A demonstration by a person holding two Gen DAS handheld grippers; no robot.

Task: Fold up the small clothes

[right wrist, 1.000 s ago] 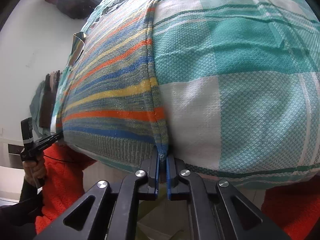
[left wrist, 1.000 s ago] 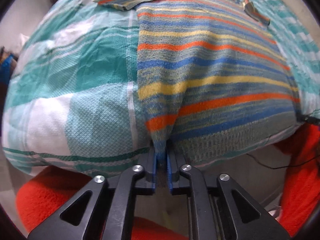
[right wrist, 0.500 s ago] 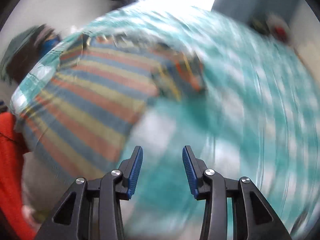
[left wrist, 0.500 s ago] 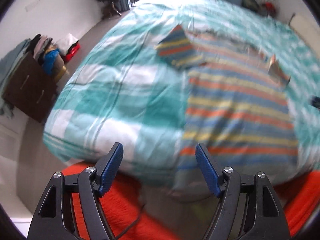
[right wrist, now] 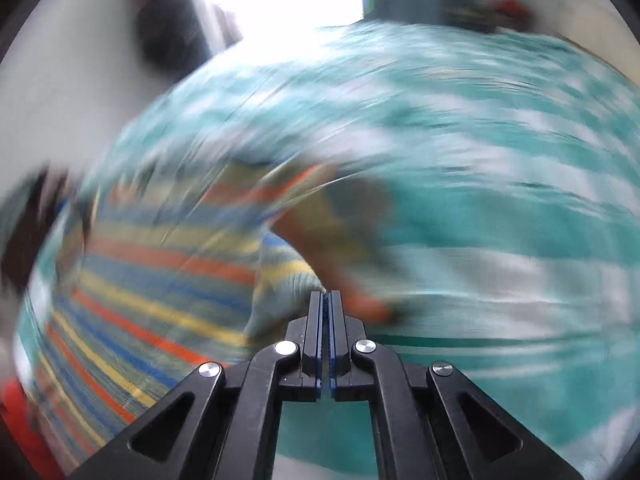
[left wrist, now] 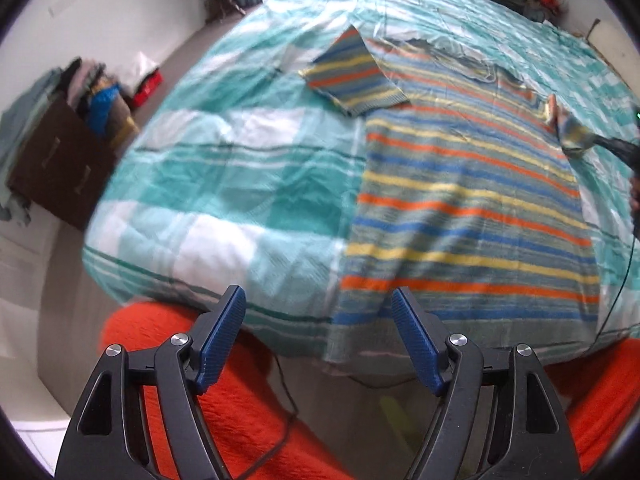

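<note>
The striped sweater [left wrist: 460, 208] lies spread flat on the bed [left wrist: 224, 184], on its teal-and-white checked cover, hem hanging over the near edge. One sleeve [left wrist: 354, 76] is folded in across the upper body, on the far left side of the garment.

The left claw [left wrist: 318, 336] is spread wide and empty, held off the near edge of the bed, its blue pads [left wrist: 222, 334] not touching the sweater hem. Orange fabric [left wrist: 240, 400] shows below it.

The right claw [right wrist: 330, 300] has its jaws pressed together at the sweater's other sleeve [right wrist: 332, 236]. The right wrist view is heavily motion-blurred; cloth bunches at the tips, and the left wrist view shows that sleeve end [left wrist: 572, 136] pinched at a dark tool on the far right. Grip on the sleeve appears firm.

A dark brown drawer unit [left wrist: 60, 164] with piled clothes stands on the floor left of the bed.
</note>
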